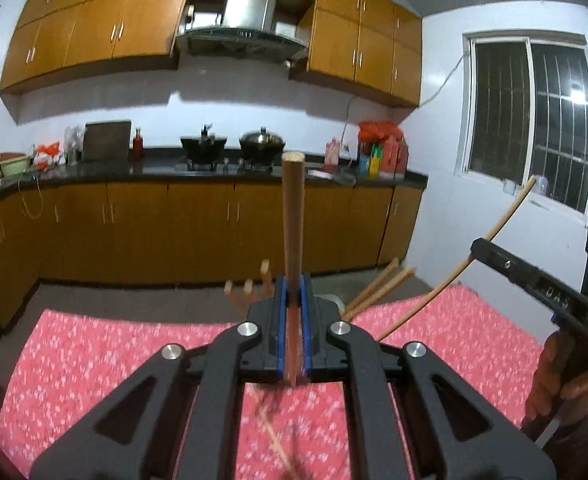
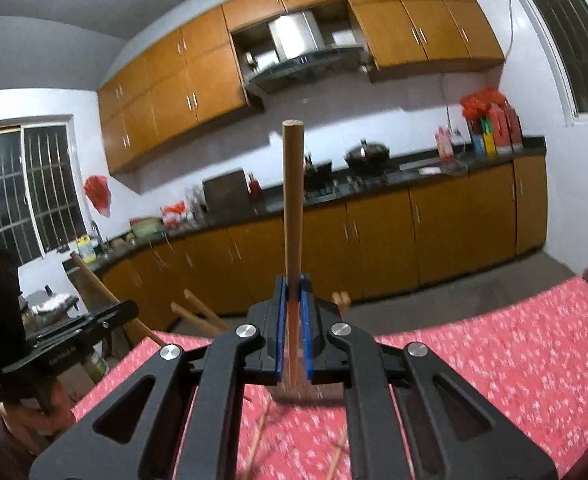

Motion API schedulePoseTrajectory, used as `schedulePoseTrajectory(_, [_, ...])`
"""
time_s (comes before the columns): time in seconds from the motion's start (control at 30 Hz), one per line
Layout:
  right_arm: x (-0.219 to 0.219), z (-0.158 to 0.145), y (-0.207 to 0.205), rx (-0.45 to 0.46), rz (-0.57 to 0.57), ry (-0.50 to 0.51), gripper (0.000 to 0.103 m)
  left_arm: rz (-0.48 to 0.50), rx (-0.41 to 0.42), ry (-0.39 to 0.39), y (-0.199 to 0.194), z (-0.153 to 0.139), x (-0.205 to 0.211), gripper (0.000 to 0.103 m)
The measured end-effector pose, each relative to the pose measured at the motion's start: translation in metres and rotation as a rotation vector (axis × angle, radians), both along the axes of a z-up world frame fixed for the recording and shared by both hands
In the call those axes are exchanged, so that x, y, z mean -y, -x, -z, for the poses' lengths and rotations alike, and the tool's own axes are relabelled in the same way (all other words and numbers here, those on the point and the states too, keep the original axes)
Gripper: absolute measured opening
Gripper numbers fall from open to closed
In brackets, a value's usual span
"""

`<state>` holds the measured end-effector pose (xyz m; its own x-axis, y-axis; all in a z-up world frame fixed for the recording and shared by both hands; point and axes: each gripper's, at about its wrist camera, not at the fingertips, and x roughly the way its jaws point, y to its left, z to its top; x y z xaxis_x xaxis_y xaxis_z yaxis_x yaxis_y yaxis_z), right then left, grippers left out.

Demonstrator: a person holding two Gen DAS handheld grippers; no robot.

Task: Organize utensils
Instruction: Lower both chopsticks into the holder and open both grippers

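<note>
In the left wrist view my left gripper [image 1: 293, 284] is shut on a wooden stick handle [image 1: 293, 216] that stands upright between the blue pads. At the right my right gripper [image 1: 478, 246] grips a thin wooden stick [image 1: 505, 216]. The right wrist view shows my right gripper [image 2: 293, 284] shut on a wooden stick [image 2: 292, 200], also upright. My left gripper [image 2: 128, 309] is at the left with a wooden handle [image 2: 90, 280] in it. Wooden utensil ends [image 1: 381, 288] poke up behind the left gripper. Blurred chopsticks [image 2: 258, 432] lie on the cloth.
A table with a pink floral cloth [image 1: 94, 352] lies under both grippers. Beyond it are brown kitchen cabinets, a dark counter [image 1: 154, 170] with pots and bottles, and a barred window [image 1: 533, 120]. A person's hand [image 1: 553, 380] holds the right gripper.
</note>
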<state>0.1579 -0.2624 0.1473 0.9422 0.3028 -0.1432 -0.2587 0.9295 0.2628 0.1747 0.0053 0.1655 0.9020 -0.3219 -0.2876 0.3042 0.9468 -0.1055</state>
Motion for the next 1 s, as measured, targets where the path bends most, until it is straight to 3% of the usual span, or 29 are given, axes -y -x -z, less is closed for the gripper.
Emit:
schedulePoseTrajectory(0.23, [-0.019, -0.007, -0.024, 0.102, 0.063, 0.026, 0.008, -0.081, 0.107, 0.074, -0.023, -0.030, 0.007, 0.008])
schedulePoseTrajectory(0.4, [-0.033, 0.017, -0.059, 0.017, 0.063, 0.081, 0.008, -0.160, 0.144, 0.090, -0.044, -0.023, 0.011, 0.008])
schedulePoseTrajectory(0.8, [-0.046, 0.041, -0.083, -0.107, 0.028, 0.126, 0.009, -0.111, -0.018, 0.077, -0.085, 0.023, 0.025, 0.008])
schedulePoseTrajectory(0.87, [-0.046, 0.041, -0.083, -0.112, 0.022, 0.122, 0.022, -0.108, -0.033, 0.079, -0.086, 0.027, 0.024, 0.013])
schedulePoseTrajectory(0.9, [-0.045, 0.041, -0.081, -0.106, 0.025, 0.119, 0.036, -0.106, -0.032, 0.079, -0.086, 0.028, 0.024, 0.018])
schedulePoseTrajectory(0.93, [-0.044, 0.040, -0.077, -0.090, 0.033, 0.116, 0.042, -0.109, -0.027, 0.077, -0.084, 0.028, 0.023, 0.022])
schedulePoseTrajectory(1.0, [-0.043, 0.037, -0.073, -0.082, 0.031, 0.116, 0.042, -0.108, -0.019, 0.076, -0.082, 0.028, 0.022, 0.024])
